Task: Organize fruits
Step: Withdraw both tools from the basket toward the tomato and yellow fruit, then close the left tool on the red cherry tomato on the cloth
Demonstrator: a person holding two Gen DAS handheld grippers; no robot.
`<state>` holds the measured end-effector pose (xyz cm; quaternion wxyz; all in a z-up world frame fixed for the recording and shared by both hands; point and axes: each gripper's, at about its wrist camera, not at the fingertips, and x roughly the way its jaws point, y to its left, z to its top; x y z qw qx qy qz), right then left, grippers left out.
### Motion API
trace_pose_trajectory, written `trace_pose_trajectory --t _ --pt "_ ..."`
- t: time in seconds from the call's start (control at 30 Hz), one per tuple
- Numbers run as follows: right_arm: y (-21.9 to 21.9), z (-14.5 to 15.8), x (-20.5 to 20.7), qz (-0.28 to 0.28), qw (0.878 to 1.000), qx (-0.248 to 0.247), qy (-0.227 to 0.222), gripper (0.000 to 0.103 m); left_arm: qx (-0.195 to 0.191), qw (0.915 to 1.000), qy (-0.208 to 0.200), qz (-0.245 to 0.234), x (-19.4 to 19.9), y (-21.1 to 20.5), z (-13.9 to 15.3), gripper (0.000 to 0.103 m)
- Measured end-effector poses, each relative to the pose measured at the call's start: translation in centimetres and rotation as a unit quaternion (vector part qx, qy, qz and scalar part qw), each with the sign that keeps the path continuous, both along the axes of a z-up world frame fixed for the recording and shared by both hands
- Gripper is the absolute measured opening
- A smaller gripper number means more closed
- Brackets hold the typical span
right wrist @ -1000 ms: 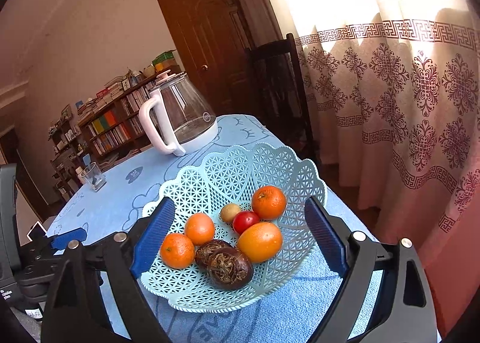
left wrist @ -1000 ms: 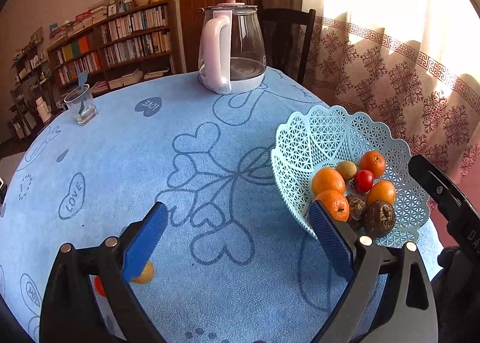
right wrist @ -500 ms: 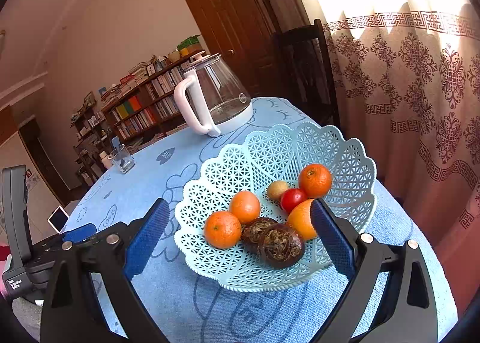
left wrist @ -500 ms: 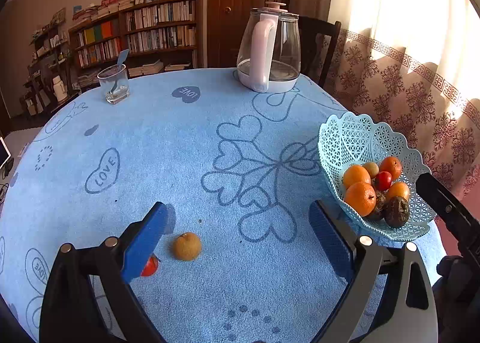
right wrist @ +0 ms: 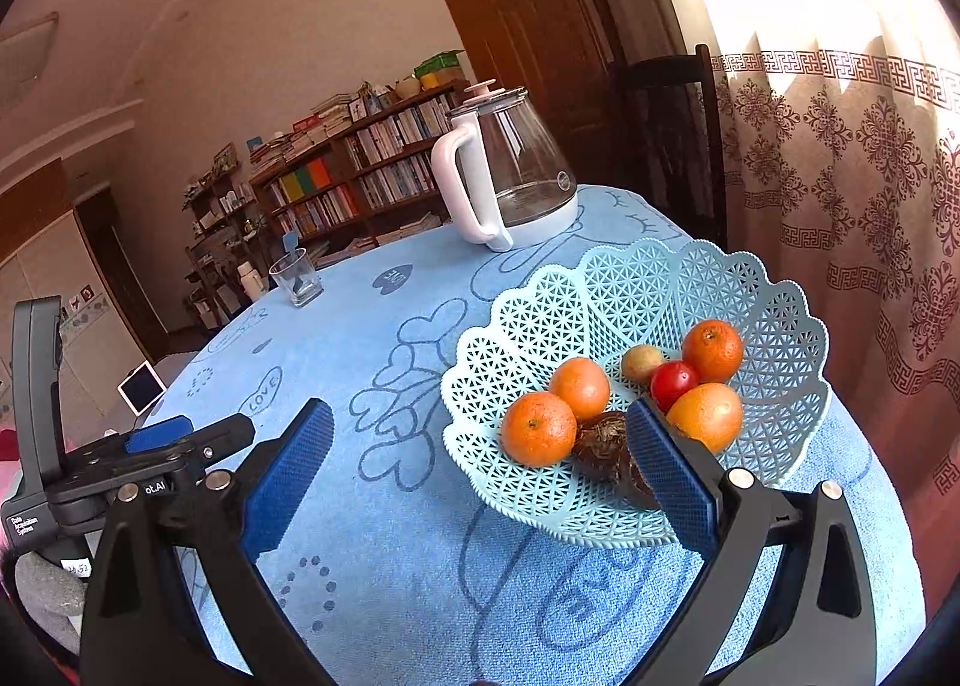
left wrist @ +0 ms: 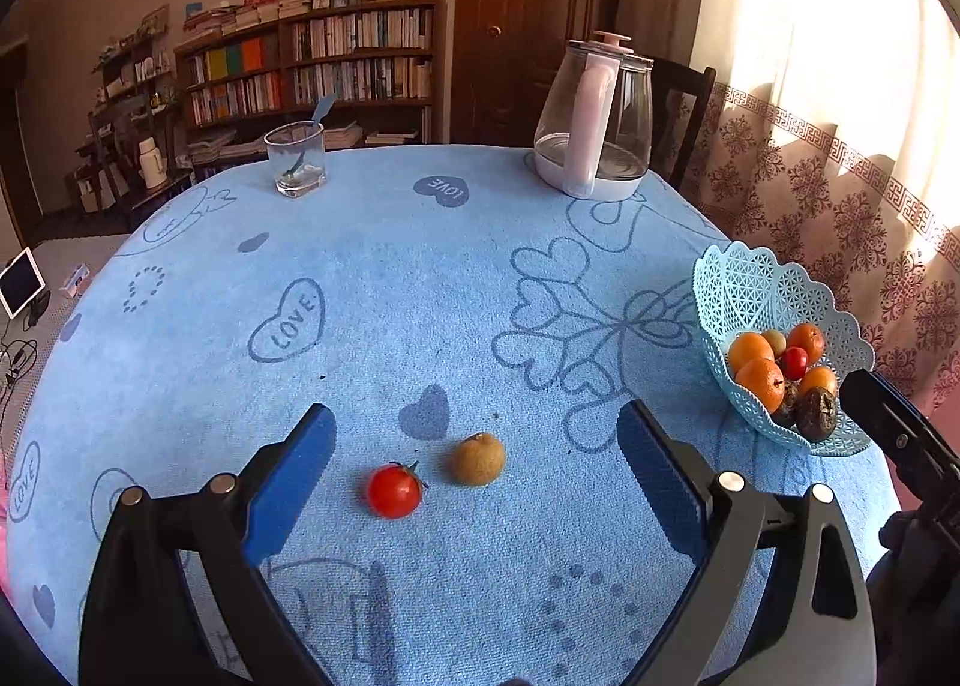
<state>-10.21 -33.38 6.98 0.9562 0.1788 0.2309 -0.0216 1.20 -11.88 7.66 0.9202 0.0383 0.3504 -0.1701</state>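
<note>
Next, with left gripper [left wrist: 474,473] fingers wide and empty, centre on tomato [left wrist: 394,491], apparently just clear of brown fruit [left wrist: 478,458] on counter [left wrist: 372,290]; close gently, carry to basket [left wrist: 744,290]; right gripper [right wrist: 480,464] also wide, empty.

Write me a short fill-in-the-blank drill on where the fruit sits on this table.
1. The small red tomato and the brownish round fruit lie loose on the blue ____.
2. The light blue lattice basket holds ____ orange citrus fruits.
3. The glass kettle has a ____ handle.

Missing words: tablecloth; four; pink
</note>
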Motion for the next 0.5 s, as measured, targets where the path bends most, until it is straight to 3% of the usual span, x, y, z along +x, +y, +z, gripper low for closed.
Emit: trace_pose_trajectory --t 0.5 --pt "2.4 -0.3 0.3 0.035 0.999 -0.033 0.008 0.099 0.024 0.9986 0.012 0.046 -0.9 6.2 -2.0 0.094"
